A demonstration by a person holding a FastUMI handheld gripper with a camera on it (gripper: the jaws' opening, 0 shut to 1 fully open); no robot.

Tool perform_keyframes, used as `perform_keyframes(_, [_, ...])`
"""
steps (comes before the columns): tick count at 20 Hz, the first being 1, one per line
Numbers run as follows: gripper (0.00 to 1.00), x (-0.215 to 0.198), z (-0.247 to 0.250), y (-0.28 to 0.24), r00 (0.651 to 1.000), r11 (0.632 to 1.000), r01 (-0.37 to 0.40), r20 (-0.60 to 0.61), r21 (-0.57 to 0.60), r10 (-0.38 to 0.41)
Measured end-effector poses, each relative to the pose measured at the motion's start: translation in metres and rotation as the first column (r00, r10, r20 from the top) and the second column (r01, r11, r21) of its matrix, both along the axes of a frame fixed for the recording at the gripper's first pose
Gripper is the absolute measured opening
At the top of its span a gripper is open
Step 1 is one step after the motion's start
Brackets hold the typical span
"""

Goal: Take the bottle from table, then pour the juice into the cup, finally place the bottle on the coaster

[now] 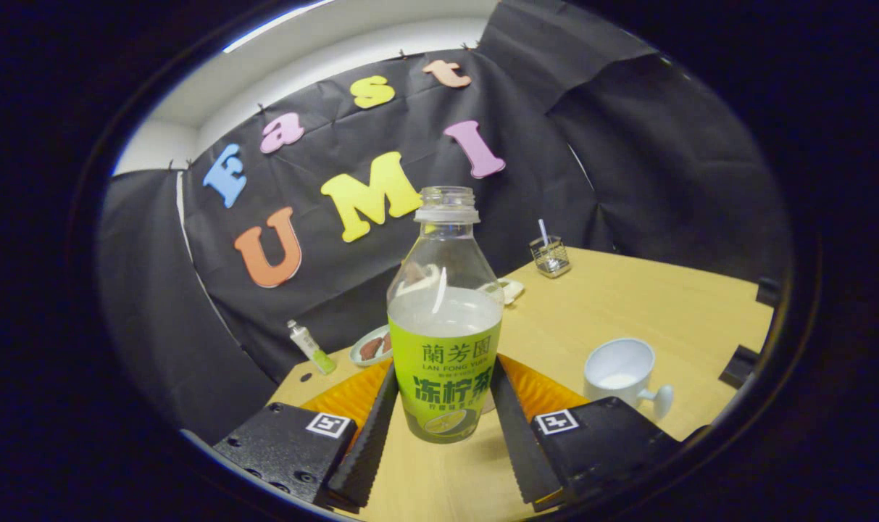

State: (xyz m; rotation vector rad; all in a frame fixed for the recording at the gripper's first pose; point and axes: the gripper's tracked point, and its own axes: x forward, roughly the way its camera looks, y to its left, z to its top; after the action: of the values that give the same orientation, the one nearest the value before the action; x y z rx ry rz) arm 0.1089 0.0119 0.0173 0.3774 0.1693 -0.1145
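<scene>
A clear uncapped bottle point(445, 319) with a green label stands between my fingers, holding pale juice up to its shoulder. My gripper point(444, 371) is shut on it, one finger pressing each side of the label. Just behind the bottle's base an orange ribbed coaster point(348, 397) lies on the wooden table point(627, 304), spreading out past both fingers. A white cup point(620, 373) with a handle stands beyond the right finger, with a little white liquid in its bottom. The table looks tilted against the bottle, and I cannot tell if the base rests on the table.
Along the far table edge stand a small green tube point(310, 346), a plate point(372, 346) with brown food, a white object point(511, 290) and a wire basket point(550, 255) holding a stick. Black clamps point(742, 365) grip the table's right edge.
</scene>
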Motion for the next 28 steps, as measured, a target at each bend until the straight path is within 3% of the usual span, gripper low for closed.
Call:
perform_keyframes(4, [0.79,0.015,0.0,-0.012,0.997,0.971,0.048,-0.041,-0.234,-0.059])
perform_keyframes(12, [0.79,0.065,0.001,-0.008,0.999,0.941,0.039,-0.011,-0.336,-0.045])
perform_keyframes(19, [0.79,0.108,-0.032,-0.004,0.998,0.938,0.006,-0.05,-0.345,-0.025])
perform_keyframes(28, [0.79,0.133,-0.059,-0.004,0.996,0.944,-0.009,-0.081,-0.33,-0.019])
